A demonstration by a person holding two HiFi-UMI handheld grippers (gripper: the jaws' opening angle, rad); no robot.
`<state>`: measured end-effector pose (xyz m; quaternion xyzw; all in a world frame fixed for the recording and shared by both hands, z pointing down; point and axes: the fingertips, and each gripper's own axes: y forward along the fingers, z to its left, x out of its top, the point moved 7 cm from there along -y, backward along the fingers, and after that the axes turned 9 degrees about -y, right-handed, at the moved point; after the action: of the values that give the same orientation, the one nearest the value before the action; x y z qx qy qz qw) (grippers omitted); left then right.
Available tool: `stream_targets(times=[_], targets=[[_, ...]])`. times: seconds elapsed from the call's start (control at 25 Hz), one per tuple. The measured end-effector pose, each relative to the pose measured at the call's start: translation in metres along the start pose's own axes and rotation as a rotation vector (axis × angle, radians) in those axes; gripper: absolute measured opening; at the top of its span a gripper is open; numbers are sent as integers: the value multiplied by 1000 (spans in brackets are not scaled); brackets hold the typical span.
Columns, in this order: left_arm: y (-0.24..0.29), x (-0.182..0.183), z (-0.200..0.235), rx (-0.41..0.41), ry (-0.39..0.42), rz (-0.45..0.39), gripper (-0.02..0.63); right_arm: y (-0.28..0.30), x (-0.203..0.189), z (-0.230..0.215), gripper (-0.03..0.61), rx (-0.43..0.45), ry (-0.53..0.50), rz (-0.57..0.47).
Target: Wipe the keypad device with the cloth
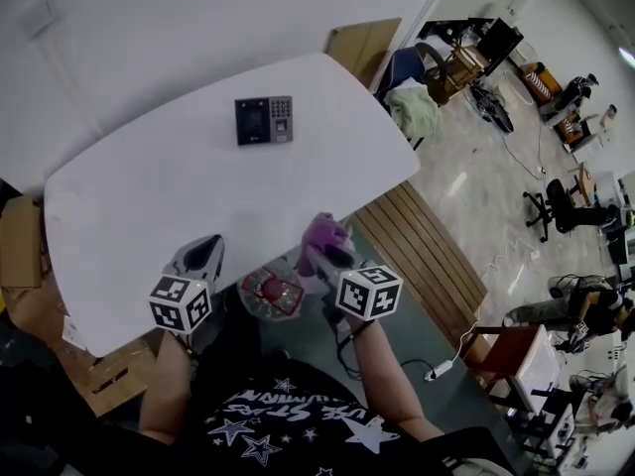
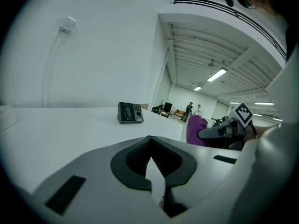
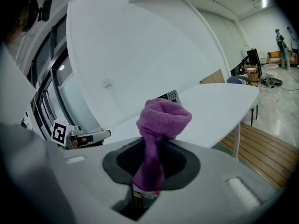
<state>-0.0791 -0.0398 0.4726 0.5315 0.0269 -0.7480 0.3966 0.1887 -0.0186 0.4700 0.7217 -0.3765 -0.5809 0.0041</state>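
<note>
The dark keypad device (image 1: 263, 120) lies flat on the far side of the white table (image 1: 139, 206). It also shows far ahead in the left gripper view (image 2: 130, 112). My right gripper (image 1: 325, 244) hovers over the table's near edge, shut on a bunched purple cloth (image 1: 324, 232) that sticks up out of the jaws (image 3: 161, 120). The cloth hides most of the keypad device (image 3: 171, 95) in that view. My left gripper (image 1: 203, 251) is beside it at the near edge, shut, its tips meeting with nothing between them (image 2: 150, 138).
A clear plastic container (image 1: 270, 293) with something red inside sits between the two grippers, at the person's lap. Cardboard boxes (image 1: 20, 241) stand left of the table. A blue chair with a green cloth (image 1: 414, 107) is off the right end. A wall runs behind the table.
</note>
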Motion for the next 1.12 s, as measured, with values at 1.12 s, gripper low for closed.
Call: stream_targets(times=[1.12], targets=[[65, 113, 141, -28, -53, -29, 5, 205, 111, 10, 84, -61, -147, 126]])
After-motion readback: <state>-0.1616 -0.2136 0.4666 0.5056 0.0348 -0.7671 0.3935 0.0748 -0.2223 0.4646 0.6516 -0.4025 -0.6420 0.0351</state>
